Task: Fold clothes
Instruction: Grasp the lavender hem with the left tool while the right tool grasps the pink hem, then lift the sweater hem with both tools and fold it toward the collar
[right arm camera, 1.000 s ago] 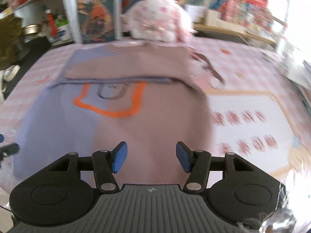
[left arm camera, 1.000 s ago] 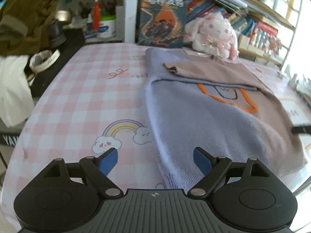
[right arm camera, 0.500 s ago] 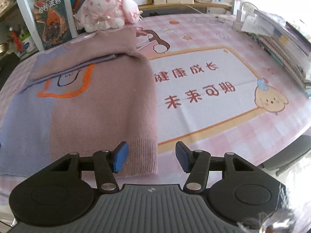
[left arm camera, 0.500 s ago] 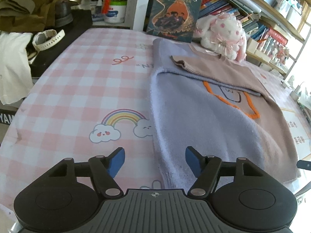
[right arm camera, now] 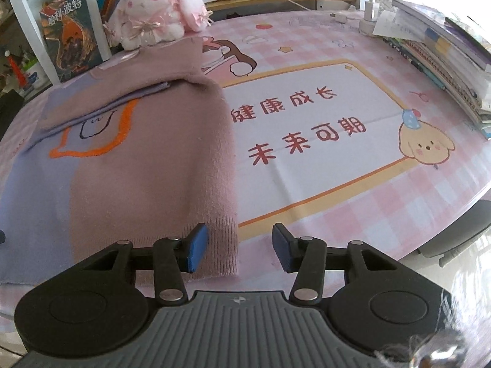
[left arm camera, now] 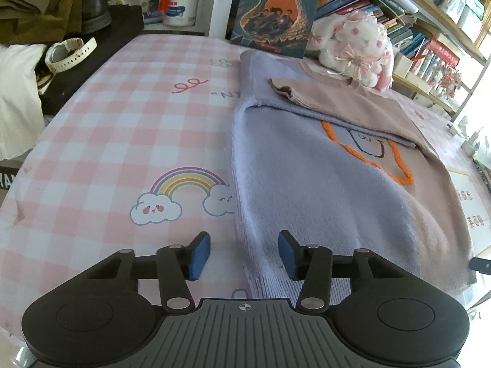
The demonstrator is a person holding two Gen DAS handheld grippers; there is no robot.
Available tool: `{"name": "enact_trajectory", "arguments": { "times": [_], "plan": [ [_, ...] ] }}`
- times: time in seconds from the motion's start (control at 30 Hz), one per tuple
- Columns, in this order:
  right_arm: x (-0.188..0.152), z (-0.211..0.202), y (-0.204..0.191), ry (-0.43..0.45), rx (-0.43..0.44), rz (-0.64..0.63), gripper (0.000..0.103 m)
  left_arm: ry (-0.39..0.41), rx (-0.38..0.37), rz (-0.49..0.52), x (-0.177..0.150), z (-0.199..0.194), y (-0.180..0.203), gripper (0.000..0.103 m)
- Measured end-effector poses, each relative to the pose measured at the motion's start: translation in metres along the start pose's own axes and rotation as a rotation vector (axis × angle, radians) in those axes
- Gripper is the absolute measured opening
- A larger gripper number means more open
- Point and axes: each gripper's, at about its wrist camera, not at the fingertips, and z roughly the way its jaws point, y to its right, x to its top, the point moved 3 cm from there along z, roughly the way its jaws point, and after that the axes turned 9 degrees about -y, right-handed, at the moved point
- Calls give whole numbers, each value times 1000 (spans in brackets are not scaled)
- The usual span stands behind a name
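I see the desk (left arm camera: 107, 128) under its pink checked cloth, the lilac-and-mauve sweater (left arm camera: 322, 184) flat on it, sleeves folded across; my left gripper (left arm camera: 244, 256) and right gripper (right arm camera: 241, 247) straddle its 2 hem corners, fingers open, gripping nothing

Fuzzy knit sweater (left arm camera: 322, 190) lies on a smooth, glossy printed tablecloth (left arm camera: 122, 128).
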Motion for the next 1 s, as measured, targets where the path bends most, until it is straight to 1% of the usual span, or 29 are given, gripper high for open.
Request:
{"name": "enact_trajectory", "arguments": {
  "times": [0.03, 0.07, 0.13, 0.17, 0.2, 0.23, 0.27, 0.3, 0.37, 0.47, 0.57, 0.6, 0.63, 0.67, 0.73, 0.8, 0.83, 1.0],
  "plan": [
    [0, 1, 0, -4, 5, 1, 37, 1, -1, 5, 0, 0, 1, 33],
    [-1, 1, 0, -8, 10, 1, 35, 2, -3, 9, 1, -1, 2, 30],
    [-1, 2, -1, -15, 25, -1, 27, 5, -5, 19, 2, -2, 4, 16],
    [0, 2, -1, -16, 31, -4, 25, 6, -6, 24, 2, -2, 5, 14],
    [0, 3, -2, -18, 38, -8, 18, 7, -8, 28, 2, -3, 6, 13],
    [0, 3, -4, -20, 47, -14, 14, 8, -9, 33, 3, -3, 7, 11],
    [1, 2, -6, -17, 52, -20, 13, 10, -10, 38, 3, -4, 8, 10],
    [1, 1, -7, -10, 54, -26, 7, 13, -13, 45, 4, -5, 10, 10],
    [3, -4, -10, 11, 75, -26, 7, 29, -26, 68, 7, -10, 16, 10],
    [5, -10, -11, 35, 113, -12, 6, 14, -26, 84, 10, -10, 18, 10],
    [6, -9, -8, 25, 103, 5, 7, 3, -38, 54, 11, -7, 13, 14],
    [5, -7, -6, 20, 102, 17, 7, -3, -51, 39, 11, -7, 11, 16],
    [4, -6, -4, 13, 103, 32, 9, -10, -64, 23, 11, -6, 8, 23],
    [3, -5, -2, 9, 106, 45, 11, -19, -77, 5, 11, -5, 5, 26],
    [2, -4, 0, 2, 111, 62, 12, -33, -103, -31, 11, -4, 0, 36],
    [1, -3, 2, -4, 114, 74, 12, -38, -122, -63, 11, -4, -4, 39],
    [1, -2, 3, -7, 116, 79, 15, -36, -130, -75, 9, -4, -5, 40],
    [-3, 0, 5, -19, 123, 93, 19, -42, -151, -92, 6, -4, -7, 41]
  ]
}}
